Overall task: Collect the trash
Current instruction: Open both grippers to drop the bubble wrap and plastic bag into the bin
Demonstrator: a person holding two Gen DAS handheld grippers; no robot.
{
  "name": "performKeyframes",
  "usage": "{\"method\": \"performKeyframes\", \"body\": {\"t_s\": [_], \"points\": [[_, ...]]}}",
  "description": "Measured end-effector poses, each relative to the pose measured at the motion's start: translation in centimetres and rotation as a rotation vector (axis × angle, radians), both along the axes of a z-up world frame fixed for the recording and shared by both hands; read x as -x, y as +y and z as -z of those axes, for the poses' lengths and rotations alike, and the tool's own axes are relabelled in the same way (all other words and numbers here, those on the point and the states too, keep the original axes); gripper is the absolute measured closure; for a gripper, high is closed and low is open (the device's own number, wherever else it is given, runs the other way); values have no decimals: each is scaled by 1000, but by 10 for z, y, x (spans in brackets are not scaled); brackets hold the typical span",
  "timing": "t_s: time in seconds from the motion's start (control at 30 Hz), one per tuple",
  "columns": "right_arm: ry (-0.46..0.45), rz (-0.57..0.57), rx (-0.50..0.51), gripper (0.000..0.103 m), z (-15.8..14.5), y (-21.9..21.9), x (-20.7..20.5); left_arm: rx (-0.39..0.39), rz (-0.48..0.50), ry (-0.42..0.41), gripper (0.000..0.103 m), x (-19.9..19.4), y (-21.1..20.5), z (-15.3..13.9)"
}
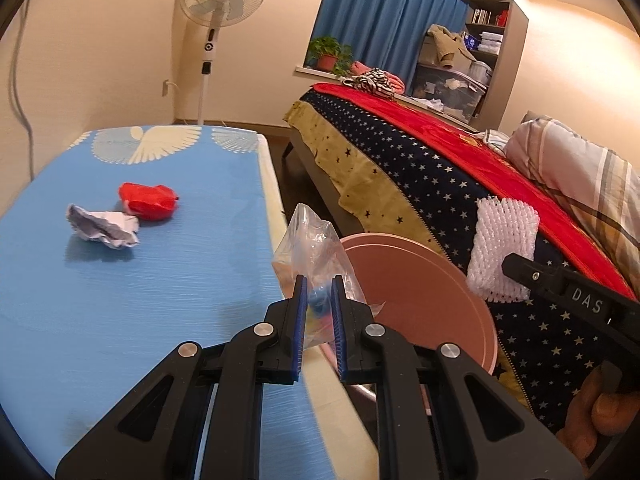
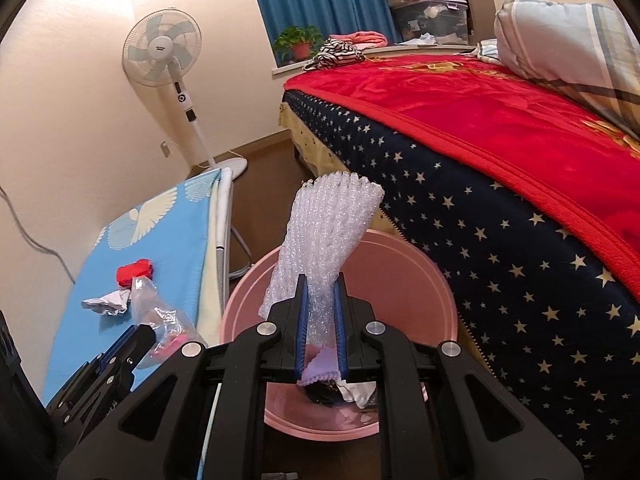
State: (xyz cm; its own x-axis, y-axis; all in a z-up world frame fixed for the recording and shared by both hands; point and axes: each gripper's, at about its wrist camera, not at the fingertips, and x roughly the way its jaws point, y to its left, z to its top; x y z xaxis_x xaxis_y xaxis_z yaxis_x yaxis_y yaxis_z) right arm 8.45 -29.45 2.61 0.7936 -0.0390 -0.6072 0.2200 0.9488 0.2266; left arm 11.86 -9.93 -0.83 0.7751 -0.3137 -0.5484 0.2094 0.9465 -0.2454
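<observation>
- The left gripper (image 1: 319, 296) tilts downward, its jaws nearly together and clamped on a clear plastic bag (image 1: 310, 248).
- The right gripper (image 2: 321, 294) also tilts downward, jaws narrowed onto a white foam net (image 2: 324, 232).
- Fingers (image 1: 600, 408) of the person's right hand wrap its handle.

Pink basin (image 2: 400, 264) sits hemmed between ironing board (image 2: 168, 240) and bed (image 2: 500, 240).
</observation>
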Motion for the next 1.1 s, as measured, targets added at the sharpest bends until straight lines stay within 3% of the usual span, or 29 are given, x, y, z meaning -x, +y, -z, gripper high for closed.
{"method": "performKeyframes", "body": {"t_s": [0.7,0.73,0.8,0.83,0.87,1.1], "points": [[18,70,2,87,4,-20,7,34,100,19,90,-9,-30,1],[18,74,1,84,3,-21,7,38,106,20,89,-10,-30,0],[23,83,-9,68,3,-22,7,36,117,31,71,-11,-31,0],[20,90,-14,58,3,-22,8,27,105,29,55,-10,-31,0],[20,94,-14,54,3,-23,9,28,93,25,53,-9,-29,-1],[14,82,-15,53,0,-17,13,30,52,15,53,-2,-11,-7]]}}
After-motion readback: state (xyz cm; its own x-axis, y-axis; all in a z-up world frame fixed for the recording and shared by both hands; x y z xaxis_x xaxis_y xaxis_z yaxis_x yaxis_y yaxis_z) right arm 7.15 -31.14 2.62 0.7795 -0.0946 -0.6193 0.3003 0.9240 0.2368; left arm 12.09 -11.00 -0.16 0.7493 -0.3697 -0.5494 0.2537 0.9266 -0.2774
